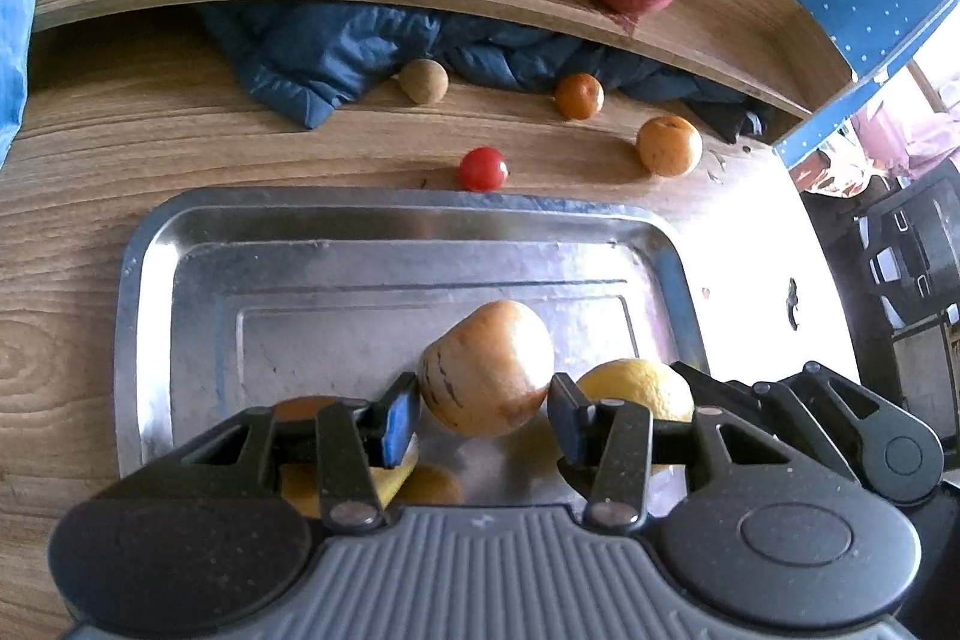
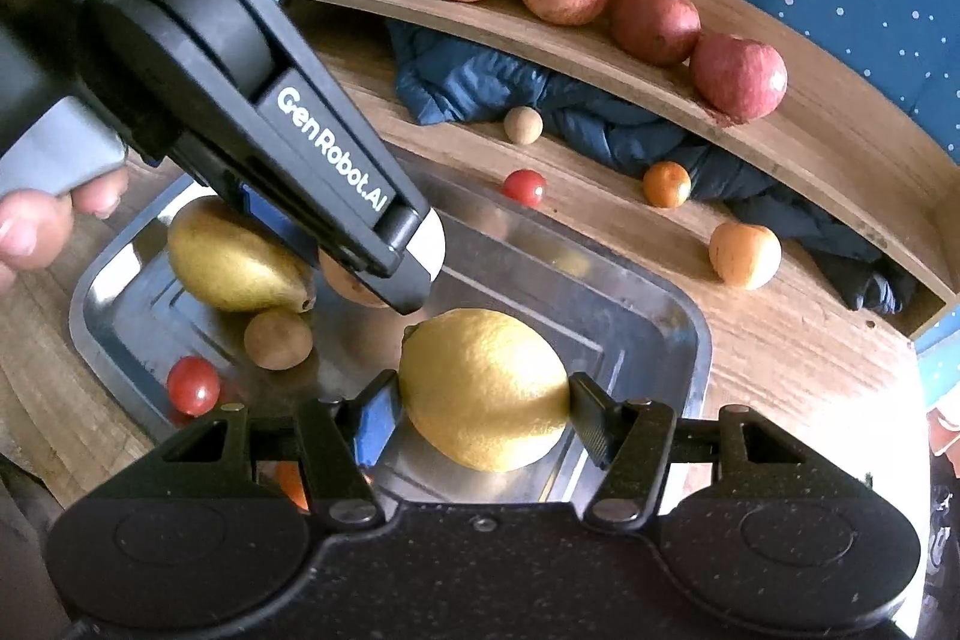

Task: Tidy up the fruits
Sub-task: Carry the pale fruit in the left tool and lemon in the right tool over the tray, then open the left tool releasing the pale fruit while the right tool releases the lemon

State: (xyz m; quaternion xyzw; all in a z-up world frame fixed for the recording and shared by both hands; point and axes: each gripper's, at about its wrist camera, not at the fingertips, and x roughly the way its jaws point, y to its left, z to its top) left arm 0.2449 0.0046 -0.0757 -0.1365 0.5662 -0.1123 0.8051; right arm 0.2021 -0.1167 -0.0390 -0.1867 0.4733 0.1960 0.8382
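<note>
wooden tabletop carries a metal tray (image 2: 690,340). right gripper (image 2: 483,400) fingers clench a lemon (image 2: 483,388) just above the tray's near-right corner; left gripper (image 1: 483,400) fingers bracket a striped fruit (image 1: 486,367), contact unclear. lower fully, then release gently so neither rolls.

White "GenRobot.AI" lettering along the black left gripper (image 2: 414,274), partly cut-off white text on its body, unreadable
</note>
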